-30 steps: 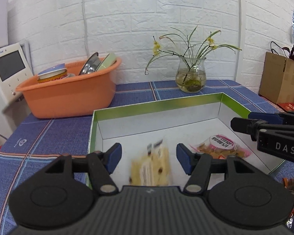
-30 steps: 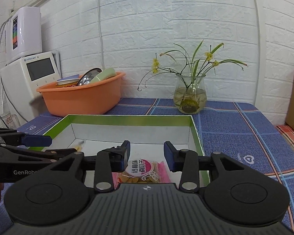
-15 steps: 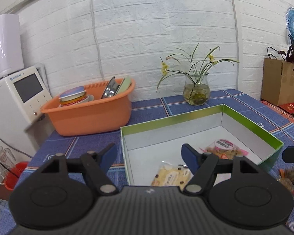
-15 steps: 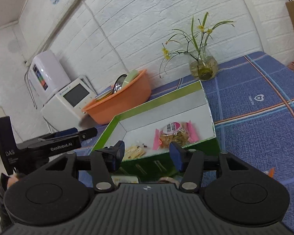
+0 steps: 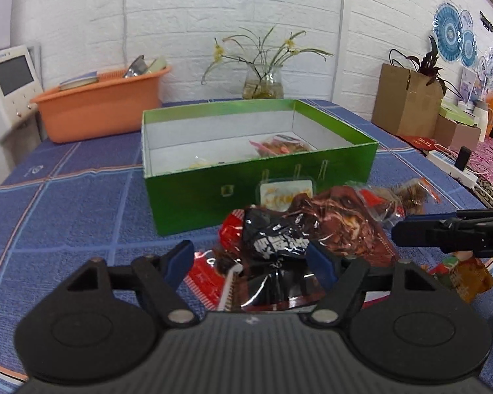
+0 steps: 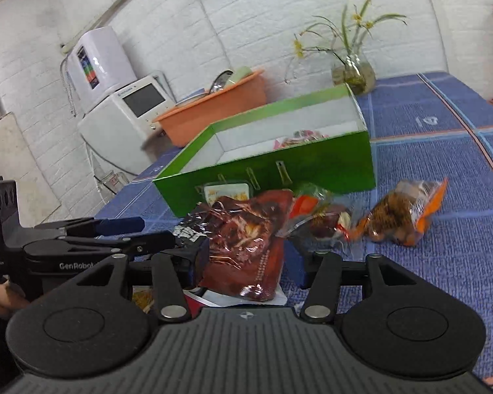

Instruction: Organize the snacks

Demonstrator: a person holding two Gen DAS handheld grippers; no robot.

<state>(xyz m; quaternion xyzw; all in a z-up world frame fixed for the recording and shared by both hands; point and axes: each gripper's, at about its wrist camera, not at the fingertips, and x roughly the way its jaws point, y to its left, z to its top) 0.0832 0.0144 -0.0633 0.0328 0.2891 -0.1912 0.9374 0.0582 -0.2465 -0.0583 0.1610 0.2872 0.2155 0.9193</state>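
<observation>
An open green box (image 5: 213,193) stands on the blue tablecloth. Inside lie a pink-edged packet (image 5: 282,146) and a pale yellow packet (image 5: 200,164). Several loose snack packets are piled in front of the box. My left gripper (image 5: 251,261) hovers low over the pile, jaws opening, with a black packet (image 5: 272,243) between its fingers but not pinched. My right gripper (image 6: 246,262) is just to the right, jaws closing. A dark red packet (image 6: 246,239) sits between them, and the pads do not press on it. An orange packet (image 6: 401,216) lies further right.
An orange basin (image 5: 102,105) with dishes and a glass vase (image 5: 263,82) of flowers stand behind the box. A white appliance (image 5: 10,78) is at the far left. Off the table's right side are a brown paper bag (image 5: 404,98) and a power strip (image 5: 450,164).
Both grippers pulled back from over the box to the pile in front of it. The yellow and pink packets stayed in the box. Both jaws stand wider.
</observation>
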